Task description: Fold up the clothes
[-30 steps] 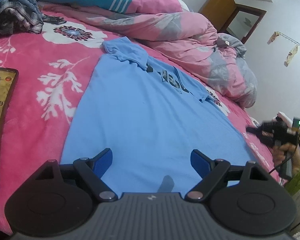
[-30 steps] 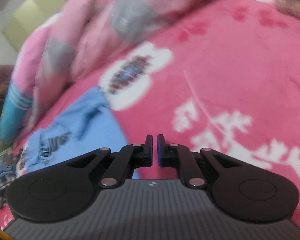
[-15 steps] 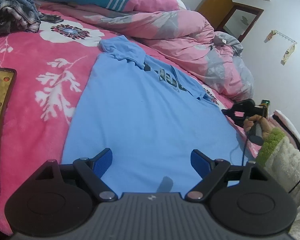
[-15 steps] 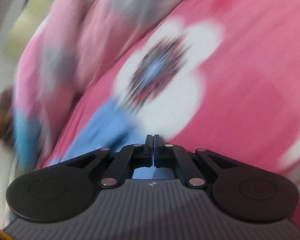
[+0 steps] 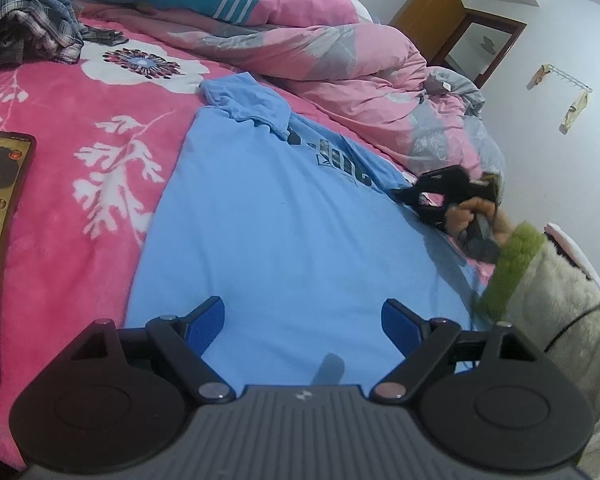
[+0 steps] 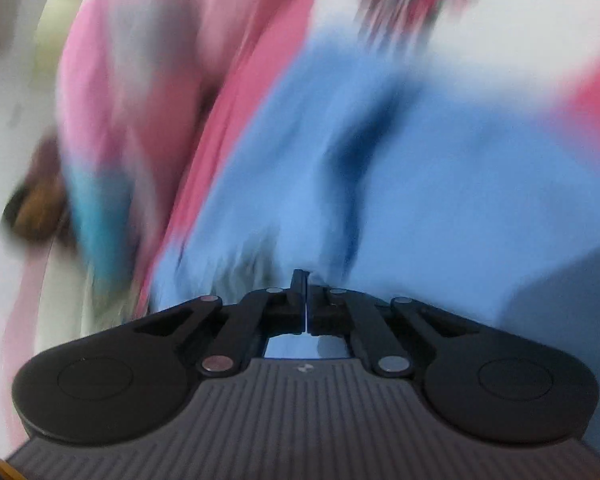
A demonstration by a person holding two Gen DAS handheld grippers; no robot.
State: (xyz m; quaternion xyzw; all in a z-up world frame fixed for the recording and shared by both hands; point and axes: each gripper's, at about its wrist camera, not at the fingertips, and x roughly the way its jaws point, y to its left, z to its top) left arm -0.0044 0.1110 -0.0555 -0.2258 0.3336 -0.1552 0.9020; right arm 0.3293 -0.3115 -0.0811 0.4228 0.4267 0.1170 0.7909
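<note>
Your left gripper (image 5: pixel 303 319) hangs w/ fingers wide apart, empty, over the blue T-shirt (image 5: pixel 284 224): flat on the bed (image 5: pixel 80 184), near hem smooth, far sleeve folded in, dark print. Right gripper (image 6: pixel 301 280) fingers closed, empty.

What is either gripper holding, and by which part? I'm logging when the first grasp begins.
Nothing is held. The left gripper hangs open over the blue T-shirt; the right gripper is shut with no cloth visible between its fingers.
</note>
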